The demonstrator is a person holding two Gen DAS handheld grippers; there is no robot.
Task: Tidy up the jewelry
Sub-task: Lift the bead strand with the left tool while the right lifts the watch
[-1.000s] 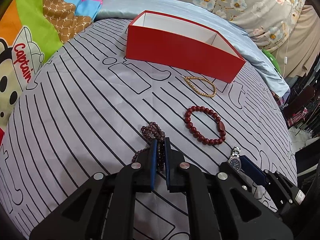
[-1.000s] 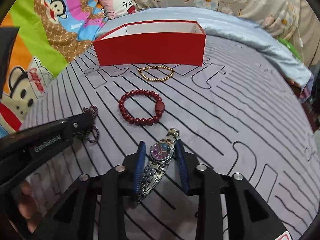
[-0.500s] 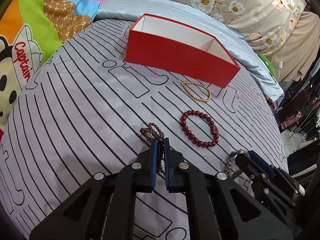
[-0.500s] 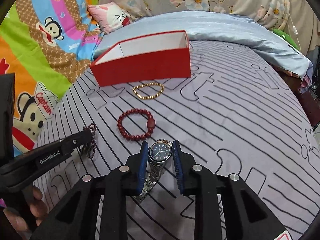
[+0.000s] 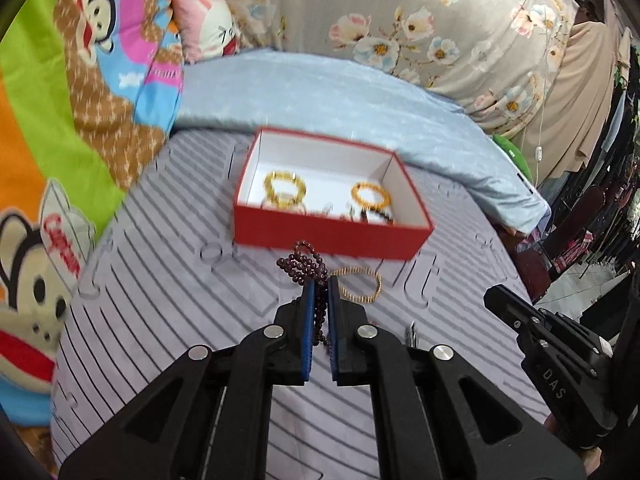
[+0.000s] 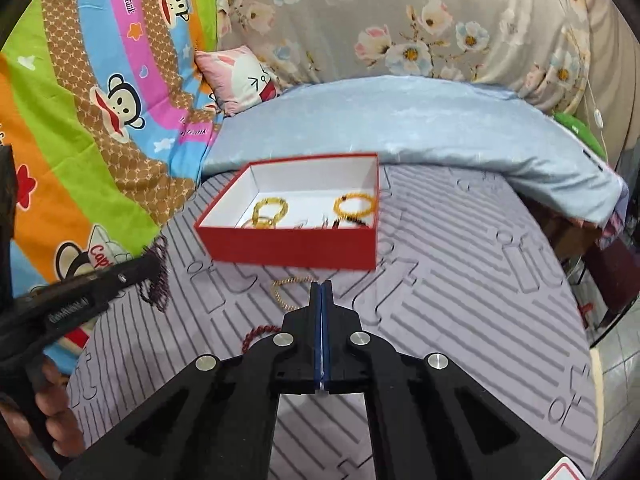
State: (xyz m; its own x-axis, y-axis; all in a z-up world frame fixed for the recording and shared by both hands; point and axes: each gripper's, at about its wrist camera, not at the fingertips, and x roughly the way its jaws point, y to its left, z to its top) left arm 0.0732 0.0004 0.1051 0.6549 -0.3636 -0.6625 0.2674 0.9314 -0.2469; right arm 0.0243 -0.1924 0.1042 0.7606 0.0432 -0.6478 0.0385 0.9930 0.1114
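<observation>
On the striped bed (image 5: 160, 320), your left gripper (image 5: 318, 292) clamps the bead strand (image 5: 304, 264), your right gripper (image 6: 321, 292) just closed on nothing; dangling beads could snag the red box (image 5: 320, 236).

The red box (image 6: 292, 246) stood open-topped on the striped grey cover (image 6: 460, 280), access from above unobstructed. Yellow bracelets (image 6: 270, 210) occupied part of its floor. A gold chain (image 5: 360, 284) lay in the approach lane before its near wall. The cover to the box's right was bare.
</observation>
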